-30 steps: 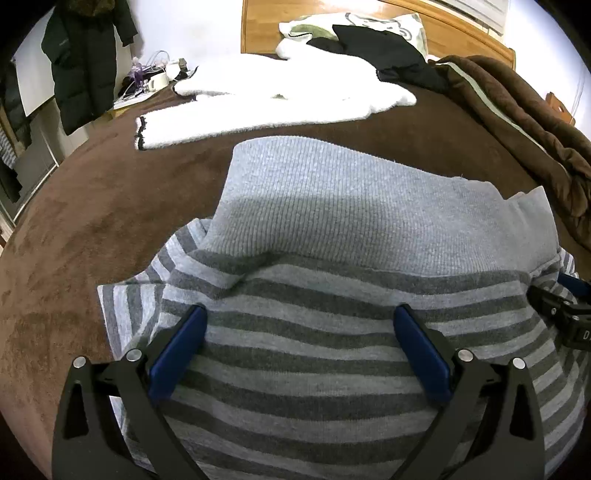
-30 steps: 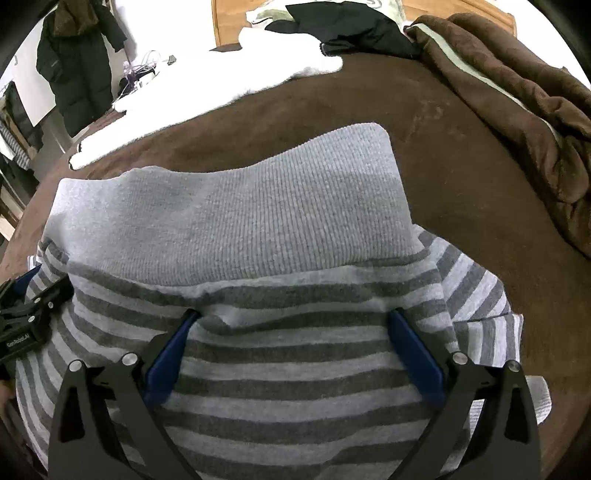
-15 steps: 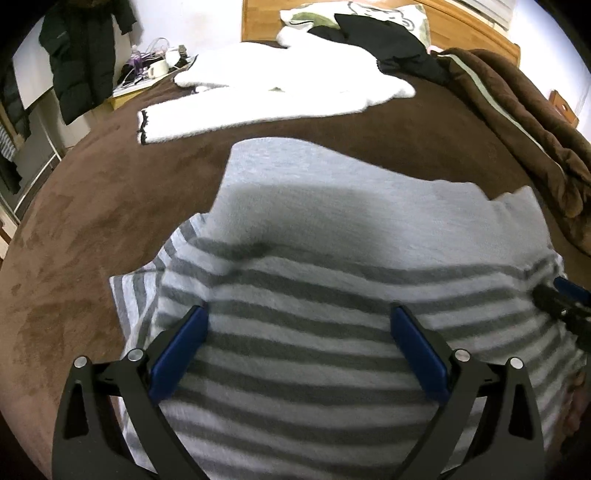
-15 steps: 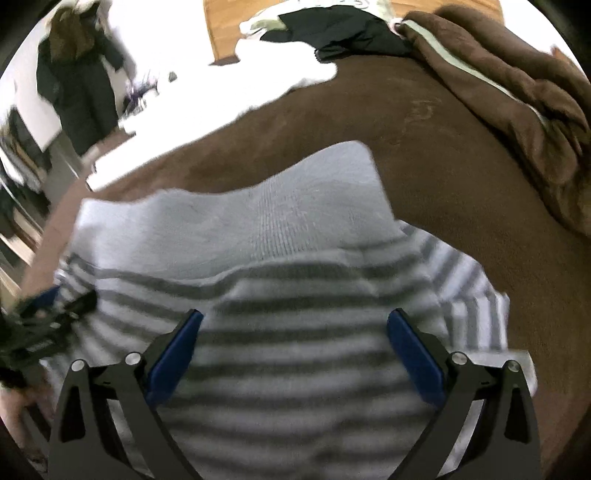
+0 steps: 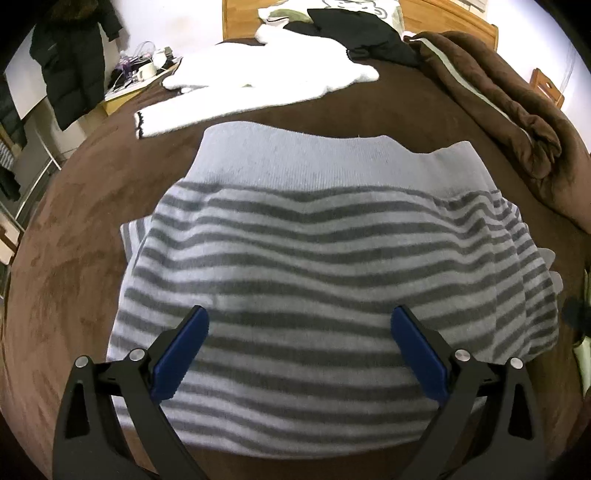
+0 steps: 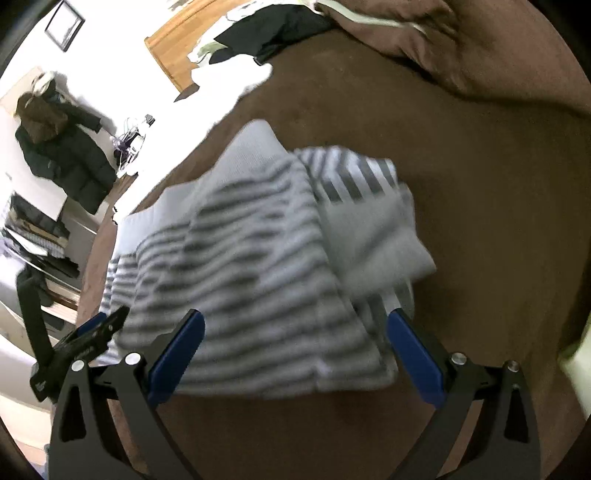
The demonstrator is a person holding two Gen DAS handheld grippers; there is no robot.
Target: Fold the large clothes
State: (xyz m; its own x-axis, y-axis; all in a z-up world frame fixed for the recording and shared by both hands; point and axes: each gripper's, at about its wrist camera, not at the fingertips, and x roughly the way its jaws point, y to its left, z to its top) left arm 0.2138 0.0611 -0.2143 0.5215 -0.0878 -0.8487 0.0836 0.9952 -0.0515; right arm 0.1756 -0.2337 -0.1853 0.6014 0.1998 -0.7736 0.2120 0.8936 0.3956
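Note:
A grey striped sweater point(image 5: 325, 258) lies folded on the brown bedspread point(image 5: 74, 258), its plain grey ribbed band point(image 5: 317, 166) at the far edge. My left gripper point(image 5: 299, 332) hovers open and empty over its near edge. My right gripper point(image 6: 295, 336) is open and empty above the sweater's near right corner point(image 6: 258, 266); the view is blurred. A folded sleeve point(image 6: 373, 221) sticks out on the right. The left gripper's fingers point(image 6: 96, 328) show at the left of the right wrist view.
A white fleece garment point(image 5: 258, 85) and a black garment point(image 5: 362, 33) lie at the far end by the wooden headboard point(image 5: 443, 14). A bunched brown blanket point(image 5: 509, 110) runs along the right. A black coat point(image 5: 74, 62) hangs on the left wall.
Both grippers have pulled back and up from the sweater, so more of it and its near edge now show. The right gripper has swung and tilted to the right.

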